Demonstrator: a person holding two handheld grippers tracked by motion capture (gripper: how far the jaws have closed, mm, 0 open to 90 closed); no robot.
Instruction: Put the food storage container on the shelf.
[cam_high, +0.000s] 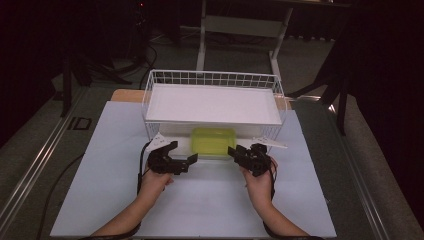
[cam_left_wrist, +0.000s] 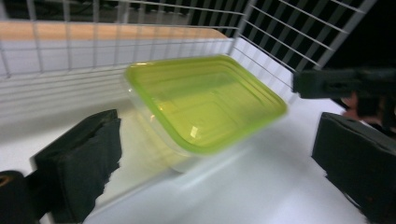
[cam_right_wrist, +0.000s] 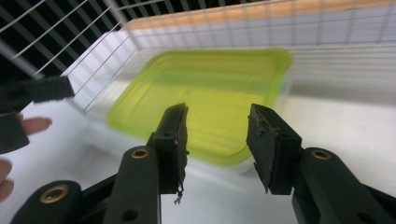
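matte black hand-held gripper (cam_right_wrist: 217, 140), translucent green-lidded box (cam_right_wrist: 205, 100)

Wire basket (cam_high: 150, 102) w/ white shelf (cam_high: 212, 104) blocks from above; front open to container (cam_high: 213, 141).

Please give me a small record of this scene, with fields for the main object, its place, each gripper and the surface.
main object: clear container with green lid, lid on
place: under the white shelf of the wire basket, partly sticking out at the front
left gripper: open wide, jaws apart from the container, nothing between them
right gripper: open, jaws empty, just in front of the container
surface: white board on the table
contact: neither gripper touches the container
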